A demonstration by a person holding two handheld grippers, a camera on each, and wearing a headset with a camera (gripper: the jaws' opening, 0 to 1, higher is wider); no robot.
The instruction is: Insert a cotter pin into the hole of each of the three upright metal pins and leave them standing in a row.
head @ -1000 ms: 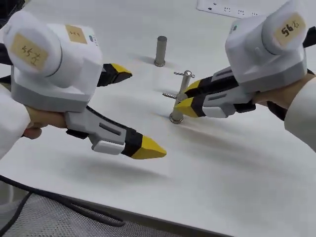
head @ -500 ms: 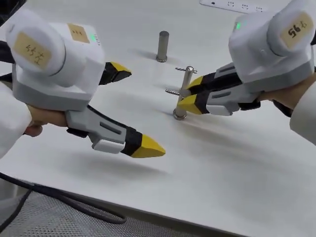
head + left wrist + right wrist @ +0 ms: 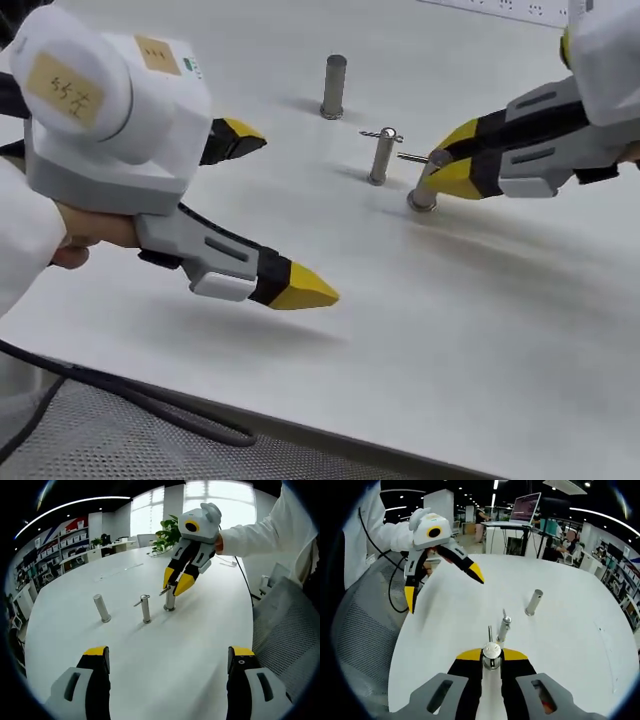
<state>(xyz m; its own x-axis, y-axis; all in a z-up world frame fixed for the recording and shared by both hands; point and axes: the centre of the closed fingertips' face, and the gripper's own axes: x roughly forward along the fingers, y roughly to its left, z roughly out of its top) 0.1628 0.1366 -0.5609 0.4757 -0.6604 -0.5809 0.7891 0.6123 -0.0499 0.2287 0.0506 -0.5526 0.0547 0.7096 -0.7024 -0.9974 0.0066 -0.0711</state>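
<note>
Nearest the person, a dark cable (image 3: 120,398) runs below the front edge of the white worktop (image 3: 420,340). Above that edge the left claw (image 3: 296,219) hangs in a sleeved hand, its yellow-tipped jaws spread wide and holding nothing. In the left gripper view the same claw (image 3: 167,656) frames all three pins between its parted jaws.

Further in, the right claw (image 3: 437,165) reaches from the right and is clamped on the nearest metal pin (image 3: 422,202), whose flanged base sits on the worktop. A cotter pin (image 3: 412,157) juts sideways from the upper part of this pin, pointing toward its neighbour. In the right gripper view the jaws of the right claw (image 3: 491,656) pinch the round head of that pin (image 3: 491,652), with the cotter pin (image 3: 490,632) showing just beyond it.

Just beside it, apart from the claw, the middle metal pin (image 3: 381,158) stands upright with a second cotter pin (image 3: 382,134) lying crosswise through its top. Beyond that, the far metal pin (image 3: 333,86) stands upright and bare. The three pins form a rough line across the worktop in the left gripper view (image 3: 170,599) (image 3: 145,609) (image 3: 101,608).

At the far edge lies a white power strip (image 3: 500,5).
</note>
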